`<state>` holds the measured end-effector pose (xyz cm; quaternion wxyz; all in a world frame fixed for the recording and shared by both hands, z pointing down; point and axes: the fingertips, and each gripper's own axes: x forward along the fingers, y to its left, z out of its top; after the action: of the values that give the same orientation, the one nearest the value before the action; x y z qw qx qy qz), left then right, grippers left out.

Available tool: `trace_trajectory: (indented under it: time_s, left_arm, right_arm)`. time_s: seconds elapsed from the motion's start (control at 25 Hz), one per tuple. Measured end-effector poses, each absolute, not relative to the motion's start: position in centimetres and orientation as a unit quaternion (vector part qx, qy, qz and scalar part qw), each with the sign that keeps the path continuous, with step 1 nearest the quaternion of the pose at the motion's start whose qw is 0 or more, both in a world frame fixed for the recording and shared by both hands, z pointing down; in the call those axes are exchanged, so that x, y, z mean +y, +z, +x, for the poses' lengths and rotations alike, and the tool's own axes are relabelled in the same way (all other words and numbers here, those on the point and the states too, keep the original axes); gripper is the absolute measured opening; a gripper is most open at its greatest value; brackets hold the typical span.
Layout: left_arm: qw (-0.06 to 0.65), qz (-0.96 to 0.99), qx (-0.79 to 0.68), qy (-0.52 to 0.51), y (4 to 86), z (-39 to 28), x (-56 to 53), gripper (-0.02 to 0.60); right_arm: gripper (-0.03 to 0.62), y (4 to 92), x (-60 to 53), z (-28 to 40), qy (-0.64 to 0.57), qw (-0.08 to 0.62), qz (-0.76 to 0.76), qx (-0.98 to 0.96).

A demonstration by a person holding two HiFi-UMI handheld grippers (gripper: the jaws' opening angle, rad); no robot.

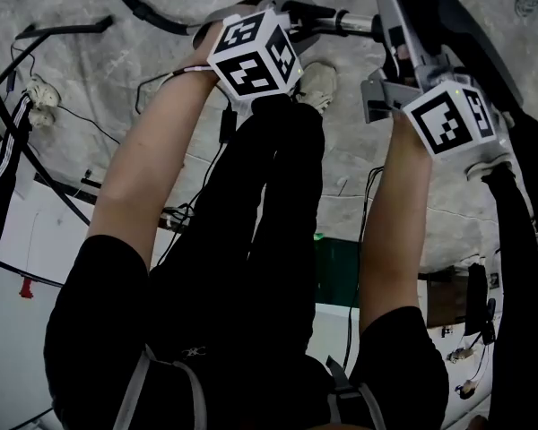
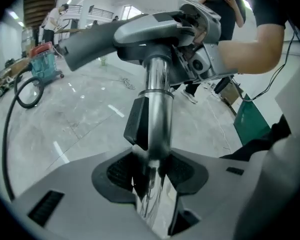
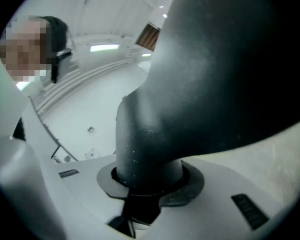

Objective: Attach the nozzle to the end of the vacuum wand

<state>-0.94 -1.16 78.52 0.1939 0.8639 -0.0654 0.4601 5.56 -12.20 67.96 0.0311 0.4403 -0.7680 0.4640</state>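
Gripping a shiny chrome vacuum wand, the left gripper has both jaws pinched on the tube's sides, and the tube runs straight away from its camera. The wand's far end meets the collar of a dark grey plastic nozzle, which spreads leftward over the pale marbled floor. The right gripper clamps the nozzle's round neck, jaws pressed on either side. Head view: both grippers are held out beyond the person's legs, with the wand lying between them. Whether the joint is fully seated cannot be told.
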Motion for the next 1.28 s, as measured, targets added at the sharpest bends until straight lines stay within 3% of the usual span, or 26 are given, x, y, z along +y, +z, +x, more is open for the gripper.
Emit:
trace_trajectory:
  time_s: [0.12,0.36,0.56,0.72,0.88,0.92,0.96,1.28]
  left_arm:
    - [0.196,0.863,-0.046,0.463,79.0,-1.1,-1.1,0.172]
    - [0.22,0.858,-0.07,0.459,80.1,0.2,-1.0,0.174]
    - [0.192,0.867,-0.057,0.456,80.5,2.4,0.0,0.174]
    - [0.183,0.857,-0.067,0.477,82.9,3.0,0.6,0.173]
    - [0.184,0.836,-0.072,0.512,87.0,2.9,1.8,0.175]
    - [0.184,0.832,-0.07,0.519,88.2,3.0,2.2,0.175]
    - [0.184,0.828,-0.066,0.526,89.4,3.2,2.7,0.174]
    - [0.191,0.797,-0.043,0.571,98.6,4.9,4.2,0.173]
  right_arm:
    - [0.126,67.5,-12.1,4.2,0.438,-0.006,0.373,-0.818]
    - [0.126,71.9,-12.5,8.1,0.521,0.003,0.486,-0.702]
    - [0.127,71.8,-10.4,9.7,0.506,-0.009,0.473,-0.721]
    - [0.261,74.4,-5.8,12.2,0.555,0.007,0.488,-0.674]
    - [0.261,74.8,0.0,14.2,0.584,0.036,0.492,-0.644]
    - [0.203,74.6,1.0,14.5,0.574,0.052,0.499,-0.647]
    - [0.015,74.5,1.8,14.7,0.557,0.067,0.507,-0.655]
    - [0.015,76.8,1.8,15.5,0.474,0.114,0.494,-0.72]
